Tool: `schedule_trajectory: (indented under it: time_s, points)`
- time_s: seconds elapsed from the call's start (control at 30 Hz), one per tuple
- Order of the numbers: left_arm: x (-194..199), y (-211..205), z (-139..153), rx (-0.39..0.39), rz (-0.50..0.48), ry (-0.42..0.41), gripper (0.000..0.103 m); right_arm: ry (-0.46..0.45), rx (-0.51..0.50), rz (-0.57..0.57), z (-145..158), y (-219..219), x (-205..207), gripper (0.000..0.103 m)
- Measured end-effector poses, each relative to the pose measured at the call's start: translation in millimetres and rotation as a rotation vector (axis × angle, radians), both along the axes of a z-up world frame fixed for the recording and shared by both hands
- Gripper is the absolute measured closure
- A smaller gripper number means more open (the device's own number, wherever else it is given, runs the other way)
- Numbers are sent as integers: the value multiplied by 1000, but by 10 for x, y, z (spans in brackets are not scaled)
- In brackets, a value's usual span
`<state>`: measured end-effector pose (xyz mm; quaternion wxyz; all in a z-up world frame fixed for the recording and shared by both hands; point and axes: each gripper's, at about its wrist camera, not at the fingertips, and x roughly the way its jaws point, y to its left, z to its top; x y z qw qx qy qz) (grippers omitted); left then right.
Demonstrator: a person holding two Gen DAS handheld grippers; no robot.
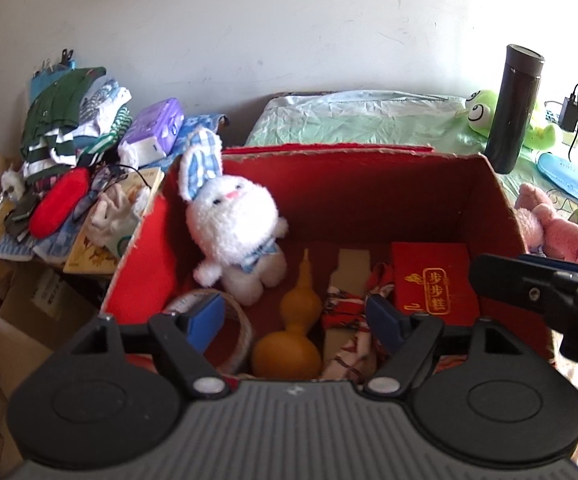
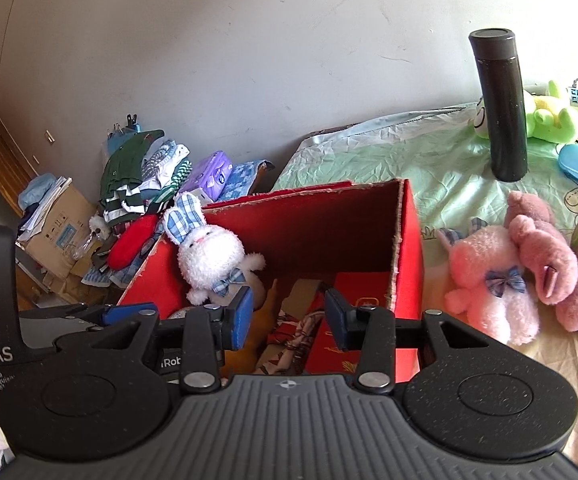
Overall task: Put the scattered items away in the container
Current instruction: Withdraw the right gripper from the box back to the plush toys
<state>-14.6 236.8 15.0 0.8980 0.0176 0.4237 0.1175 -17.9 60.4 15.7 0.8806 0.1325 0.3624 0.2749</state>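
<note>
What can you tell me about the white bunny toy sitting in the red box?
The white bunny is a small plush toy of fluffy, curly fabric, with blue-and-white checked ears, a pink nose, dark eyes and a checked bow at its neck. It sits upright but tilted inside the red box, leaning against the left wall near the back corner, ears poking above the rim. Its feet rest on the box floor beside a yellow gourd. Neither gripper touches it.

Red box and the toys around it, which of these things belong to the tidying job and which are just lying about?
Job: red box; white bunny, gourd inside it; pink bunny, pink plush on the bed.

Lying about: black flask, clothes pile, tissue pack.
</note>
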Motion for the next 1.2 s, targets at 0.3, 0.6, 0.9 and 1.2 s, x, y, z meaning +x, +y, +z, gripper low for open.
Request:
schedule_trajectory:
  time_s: [0.3,0.6,0.9,1.2]
  points:
    - [-33,-347,36,19,67,3,13,-13,-1,28,2,-353,-47,59]
    - [-11,-821,109,47,56,-15,7,-11,18,4,-24,-808,-53,59]
    - [62,-1421,197,65,-19,-17,6,9,23,-83,-95,-1328,-108,59]
    - [166,-1998,115,61,-134,-1,3,69,13,-226,-257,-1906,-84,59]
